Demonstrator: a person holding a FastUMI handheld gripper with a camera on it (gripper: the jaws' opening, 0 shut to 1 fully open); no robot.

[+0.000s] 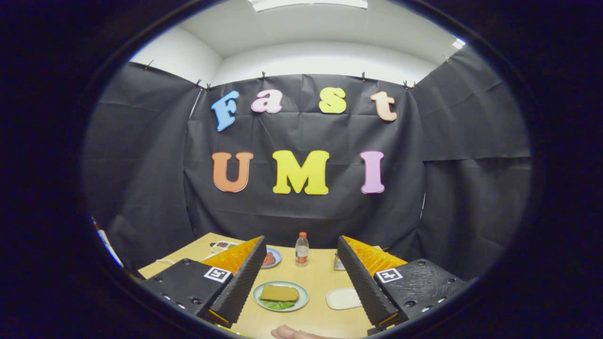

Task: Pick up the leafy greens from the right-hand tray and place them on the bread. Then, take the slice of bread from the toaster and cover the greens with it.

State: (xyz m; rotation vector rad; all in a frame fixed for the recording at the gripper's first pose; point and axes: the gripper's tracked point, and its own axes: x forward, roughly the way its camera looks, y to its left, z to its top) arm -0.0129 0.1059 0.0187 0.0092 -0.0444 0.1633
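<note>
My claw (301,301) hangs wide open and empty above the wooden table (325,275), and between its fingers lies the plate (304,295) with a bread slice (280,293) over the leafy greens (277,305), a white tray (343,298) beside, a bottle (302,249) beyond.

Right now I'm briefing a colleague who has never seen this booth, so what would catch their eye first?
First the plate on the wooden table, between the open gripper fingers: a slice of bread lies on leafy greens. Beyond it stands a small bottle with a red cap, with an empty white tray to the plate's right beside one finger. A hand shows at the near edge.
</note>
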